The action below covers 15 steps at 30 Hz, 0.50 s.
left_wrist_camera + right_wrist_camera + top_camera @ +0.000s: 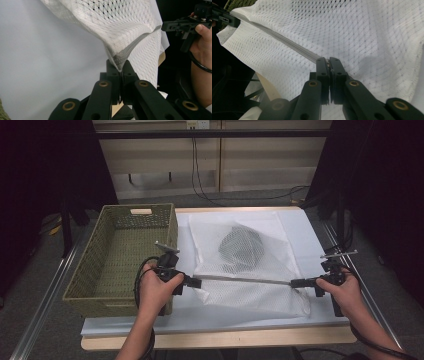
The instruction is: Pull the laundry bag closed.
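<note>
While both tools [196, 282] [295, 283] pinch the mesh bag's [240, 265] zipper taut, a woven basket [107, 270] sits left.

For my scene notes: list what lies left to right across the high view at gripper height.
woven basket → left gripper → zipper edge of the white mesh bag → right gripper

both forearms come in from the near edge, one on each side. the left hand [156, 292] wraps the left gripper [196, 282] at the near left, its jaws pointing level toward the right and pressed tight together. the right hand [345, 292] holds the right gripper [295, 282] at the near right, jaws pointing left, likewise clamped. the two grippers face each other, well apart. a dark cable loops around each wrist.
</note>
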Motion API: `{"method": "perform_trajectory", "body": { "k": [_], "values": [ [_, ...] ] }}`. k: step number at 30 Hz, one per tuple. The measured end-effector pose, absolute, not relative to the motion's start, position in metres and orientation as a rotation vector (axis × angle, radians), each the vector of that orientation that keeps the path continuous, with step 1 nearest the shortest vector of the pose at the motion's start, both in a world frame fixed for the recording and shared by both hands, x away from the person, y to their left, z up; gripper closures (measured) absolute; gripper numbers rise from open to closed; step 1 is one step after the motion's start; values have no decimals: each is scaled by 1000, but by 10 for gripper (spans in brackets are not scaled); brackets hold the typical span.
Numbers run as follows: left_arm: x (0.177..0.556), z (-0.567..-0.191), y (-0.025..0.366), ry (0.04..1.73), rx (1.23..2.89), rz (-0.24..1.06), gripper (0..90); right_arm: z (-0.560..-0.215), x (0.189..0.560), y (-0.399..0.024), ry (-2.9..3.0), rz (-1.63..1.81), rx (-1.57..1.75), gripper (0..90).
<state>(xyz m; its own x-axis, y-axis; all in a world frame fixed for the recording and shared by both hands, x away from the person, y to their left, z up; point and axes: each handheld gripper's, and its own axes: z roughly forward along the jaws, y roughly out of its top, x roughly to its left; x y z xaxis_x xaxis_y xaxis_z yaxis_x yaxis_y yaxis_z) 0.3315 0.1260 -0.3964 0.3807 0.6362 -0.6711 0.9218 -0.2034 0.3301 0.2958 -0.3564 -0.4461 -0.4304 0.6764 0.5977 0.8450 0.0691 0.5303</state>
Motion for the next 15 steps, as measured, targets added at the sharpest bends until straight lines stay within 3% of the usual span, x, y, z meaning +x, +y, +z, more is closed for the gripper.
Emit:
{"method": "perform_trajectory", "body": {
  "k": [15],
  "values": [
    [332,-397,126,1345,1922,-529,880,-446,294,-364,-2126,-1312,-1557,878]
  ]
}}
